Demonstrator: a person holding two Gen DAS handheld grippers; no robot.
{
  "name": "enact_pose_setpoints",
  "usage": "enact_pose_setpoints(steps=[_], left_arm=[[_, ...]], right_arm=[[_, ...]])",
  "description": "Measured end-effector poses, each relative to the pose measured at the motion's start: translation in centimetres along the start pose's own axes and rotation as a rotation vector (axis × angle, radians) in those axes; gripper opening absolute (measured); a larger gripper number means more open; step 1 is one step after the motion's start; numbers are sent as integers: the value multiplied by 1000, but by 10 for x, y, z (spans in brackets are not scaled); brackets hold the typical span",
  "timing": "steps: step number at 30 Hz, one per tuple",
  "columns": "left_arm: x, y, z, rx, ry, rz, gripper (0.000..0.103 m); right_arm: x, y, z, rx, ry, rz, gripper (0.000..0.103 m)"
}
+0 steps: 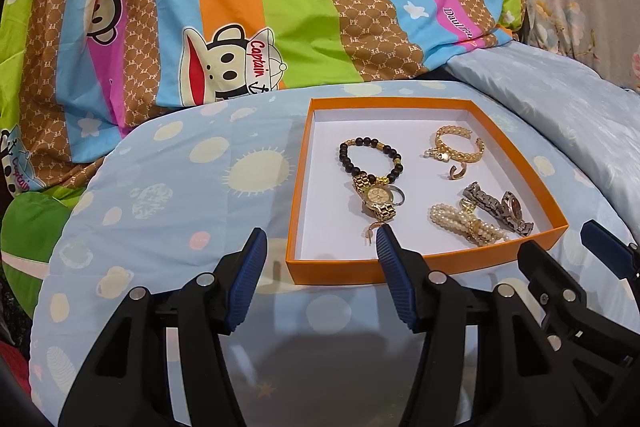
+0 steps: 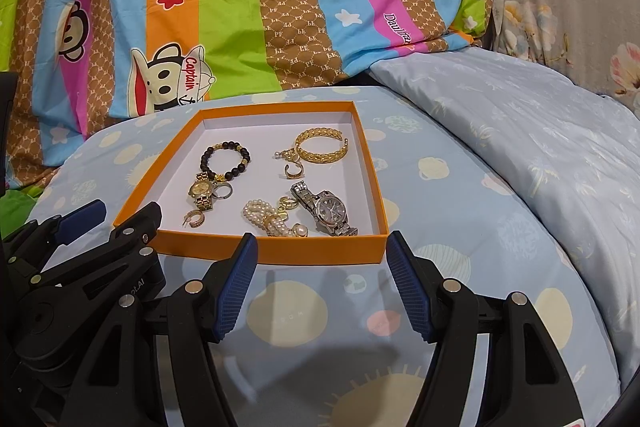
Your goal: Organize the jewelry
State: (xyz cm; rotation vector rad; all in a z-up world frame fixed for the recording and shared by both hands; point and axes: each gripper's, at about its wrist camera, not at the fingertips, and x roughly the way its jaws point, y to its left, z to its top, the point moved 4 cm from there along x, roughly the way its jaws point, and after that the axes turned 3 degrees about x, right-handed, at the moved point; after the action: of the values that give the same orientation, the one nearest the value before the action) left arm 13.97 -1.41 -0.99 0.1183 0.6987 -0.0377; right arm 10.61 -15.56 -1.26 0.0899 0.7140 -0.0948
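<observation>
Hovering just short of the orange box (image 2: 276, 250) rim, both tongs (image 1: 318, 239) (image 2: 320, 243) gape empty.

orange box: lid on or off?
Off. The orange box is open on top, its white floor bare to view with watches, bracelets and rings lying inside. No lid in view.

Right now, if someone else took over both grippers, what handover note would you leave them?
Left gripper: open, empty, hovering at the near left of the orange box.
Right gripper: open, empty, at the box's near right edge.
All jewelry seen lies inside the box: bead bracelet, gold watch, gold bangle, pearl bracelet, silver watch, plus rings and earrings.
Done: pieces gathered in the box.
Left: bead bracelet, gold watch and a ring overlap; separating them is probably next.
</observation>
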Motion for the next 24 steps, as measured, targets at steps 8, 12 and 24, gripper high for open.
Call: enact_pose_setpoints(steps=[8, 12, 24], left_arm=[[0, 1, 0, -1, -1, 1, 55], [0, 2, 1, 0, -2, 3, 55], [-1, 8, 3, -2, -7, 14, 55]], right_arm=[[0, 0, 0, 0, -1, 0, 66], [0, 0, 0, -2, -3, -1, 66], [-2, -3, 3, -5, -8, -5, 66]])
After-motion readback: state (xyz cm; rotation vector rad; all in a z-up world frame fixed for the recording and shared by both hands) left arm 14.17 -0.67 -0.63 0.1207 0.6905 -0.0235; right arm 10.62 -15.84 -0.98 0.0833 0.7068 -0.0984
